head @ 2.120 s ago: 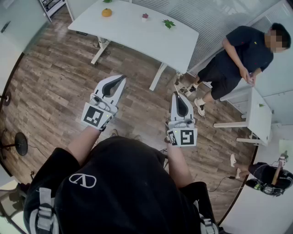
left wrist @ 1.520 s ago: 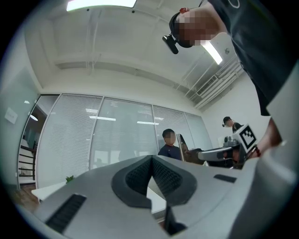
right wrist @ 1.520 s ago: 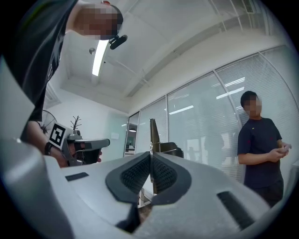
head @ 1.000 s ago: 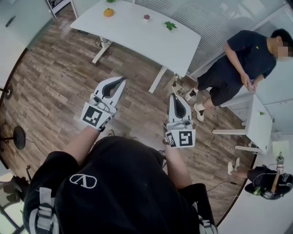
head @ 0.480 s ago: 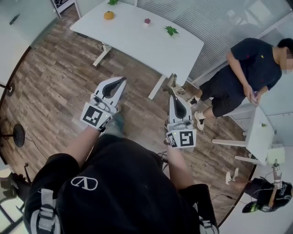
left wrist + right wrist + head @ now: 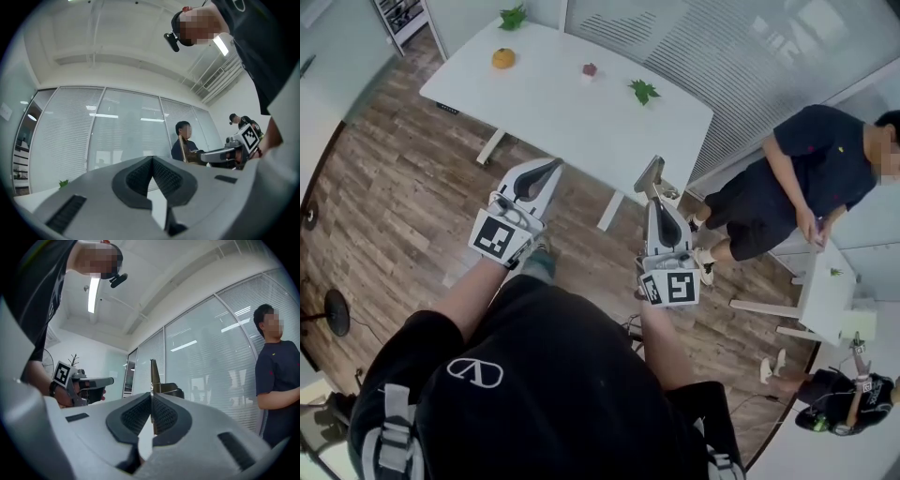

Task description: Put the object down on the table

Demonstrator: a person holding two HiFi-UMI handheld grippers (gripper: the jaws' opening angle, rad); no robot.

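My right gripper is shut on a thin, flat grey-brown object that sticks out past its tips, up toward the edge of the white table. In the right gripper view the object stands upright as a narrow blade between the closed pads, right at the gripper's tips. My left gripper is shut with nothing in it; in the left gripper view its tips meet. Both grippers hang in the air over the wooden floor, short of the table.
On the table lie an orange fruit, a small red thing and a green leaf. A person in dark clothes sits to the right by a second white table. A round stand base is at the left.
The white table has come closer and lower in the head view, nearer the gripper tips. Both grippers keep their pose, and the right one still holds the flat object.
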